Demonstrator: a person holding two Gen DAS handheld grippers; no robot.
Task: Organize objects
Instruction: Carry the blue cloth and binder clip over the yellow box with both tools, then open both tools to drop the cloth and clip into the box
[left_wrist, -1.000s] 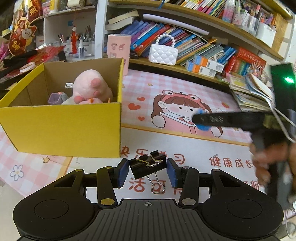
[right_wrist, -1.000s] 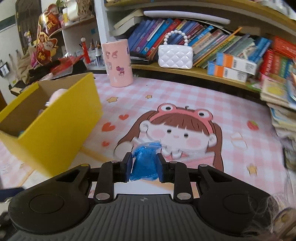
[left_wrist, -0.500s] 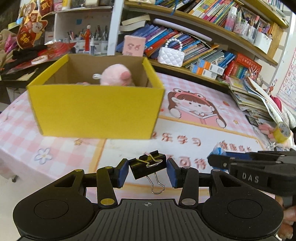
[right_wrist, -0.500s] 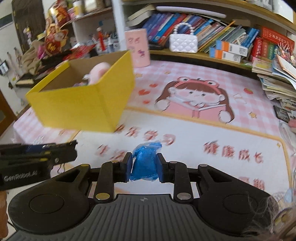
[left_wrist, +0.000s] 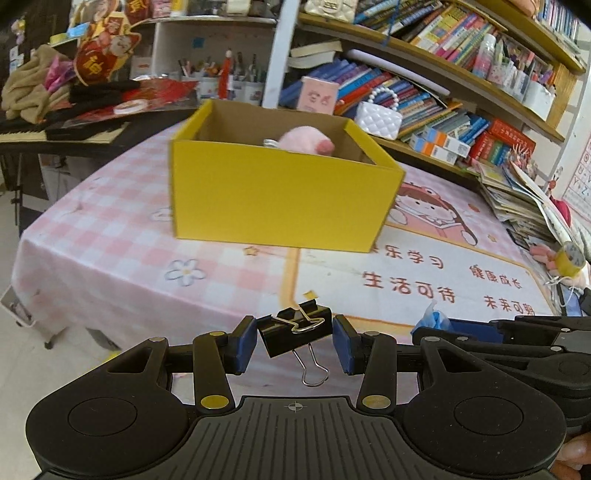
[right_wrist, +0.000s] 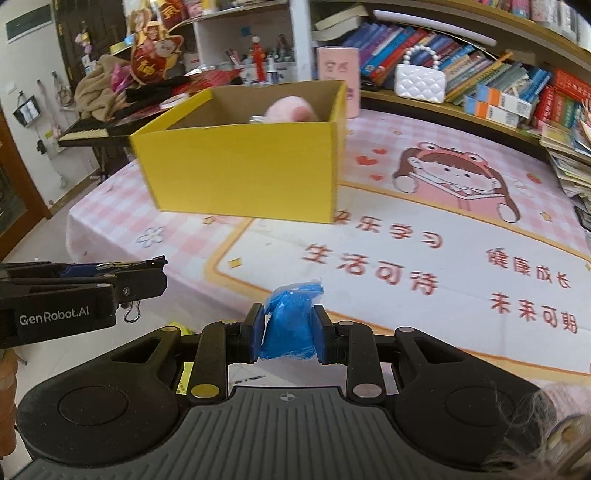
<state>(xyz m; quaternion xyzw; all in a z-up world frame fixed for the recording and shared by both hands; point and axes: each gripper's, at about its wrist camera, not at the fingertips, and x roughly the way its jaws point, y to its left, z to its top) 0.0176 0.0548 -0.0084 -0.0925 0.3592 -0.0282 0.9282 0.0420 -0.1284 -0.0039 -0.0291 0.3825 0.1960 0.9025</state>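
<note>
the left gripper (left_wrist: 294, 343) is clamped on a black binder clip (left_wrist: 293, 328): a squat folded black body, tilted, with one silver wire handle lying over its top and the other hanging down in a loop. the blue pads press its two ends. the right gripper (right_wrist: 288, 328) is clamped on a small blue plastic wad (right_wrist: 290, 321), crinkled and shiny, bunched to a twisted tip at the top and filling the narrow gap between the pads. both grippers hang side by side above the near edge of the counter (left_wrist: 110, 251), which wears a pink checked cloth with a cartoon girl and red characters. farther off, toward the left of the cloth, stands an open yellow cardboard box (left_wrist: 280, 199) with a plain brown inside; a pink plush toy (left_wrist: 306, 140) shows above its rim. bookshelves (left_wrist: 424, 92) fill the far side.
</note>
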